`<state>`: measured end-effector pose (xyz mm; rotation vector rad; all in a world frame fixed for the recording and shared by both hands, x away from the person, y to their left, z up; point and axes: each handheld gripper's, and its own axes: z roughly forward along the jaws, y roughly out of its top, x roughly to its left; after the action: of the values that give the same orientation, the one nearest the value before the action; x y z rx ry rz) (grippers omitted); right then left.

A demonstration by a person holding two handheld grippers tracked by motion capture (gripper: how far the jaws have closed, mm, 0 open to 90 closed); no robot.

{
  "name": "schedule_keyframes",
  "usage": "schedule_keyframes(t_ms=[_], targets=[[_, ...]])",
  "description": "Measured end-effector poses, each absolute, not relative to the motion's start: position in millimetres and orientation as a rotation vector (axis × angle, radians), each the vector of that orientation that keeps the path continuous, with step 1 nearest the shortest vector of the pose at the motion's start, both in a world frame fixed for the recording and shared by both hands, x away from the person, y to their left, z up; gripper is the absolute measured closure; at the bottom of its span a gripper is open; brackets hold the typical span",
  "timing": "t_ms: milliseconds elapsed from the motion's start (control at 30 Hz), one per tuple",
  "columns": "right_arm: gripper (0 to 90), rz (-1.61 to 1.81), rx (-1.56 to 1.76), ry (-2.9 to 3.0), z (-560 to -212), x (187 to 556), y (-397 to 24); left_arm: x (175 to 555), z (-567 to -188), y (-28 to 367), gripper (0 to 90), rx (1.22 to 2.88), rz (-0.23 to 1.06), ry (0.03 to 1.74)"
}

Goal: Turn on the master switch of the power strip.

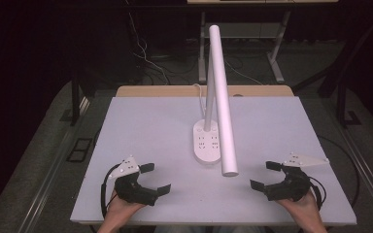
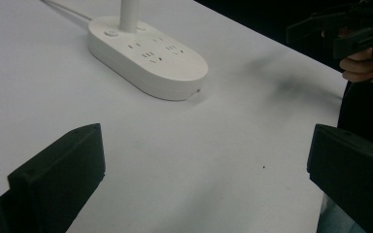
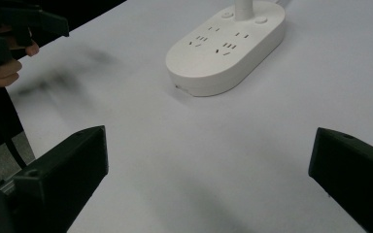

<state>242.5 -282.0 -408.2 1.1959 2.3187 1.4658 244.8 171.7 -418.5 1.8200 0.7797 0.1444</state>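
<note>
Left gripper: the left gripper (image 1: 151,180) rests low at the near left of the white table (image 1: 141,121), held in the person's left hand (image 1: 121,209). Its jaws stand wide apart with nothing between them, released, and they point toward the table's middle.

Lamp position: the desk lamp (image 1: 222,97) stands at the centre of the table, between the two grippers and well apart from both. Its oval base (image 1: 207,141), set with sockets and two buttons, sits flat on the surface; in the left gripper view the base (image 2: 148,56) lies ahead and up-left of the jaws.

Lamp axis: the base's long axis runs from the far edge toward the person. The lamp's long white light bar (image 1: 222,97) follows nearly the same line, its free end (image 1: 230,171) hanging over the table nearer the right gripper. A thin stem (image 1: 209,104) rises from the far end of the base.

Right gripper: the right gripper (image 1: 265,175) sits at the near right in the right hand (image 1: 303,206), jaws spread and empty, aimed inward at the base (image 3: 226,46).

Step in hand: by my reading, the start, with both grippers parked and the lamp untouched.

Next move: likely a reach inward to the lamp, either a jaw tip pressing a button on the base or a light grip on the bar; steadying the base would keep it from sliding.
</note>
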Motion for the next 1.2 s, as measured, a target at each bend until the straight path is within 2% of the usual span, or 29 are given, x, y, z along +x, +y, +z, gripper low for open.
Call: schedule_keyframes(t_ms=[1200], targets=[[0.1,1.426,1.173,2.392,-410.9,240.9,-274.7,248.4,-412.7,175.1,0.0,1.853,0.088,0.79]])
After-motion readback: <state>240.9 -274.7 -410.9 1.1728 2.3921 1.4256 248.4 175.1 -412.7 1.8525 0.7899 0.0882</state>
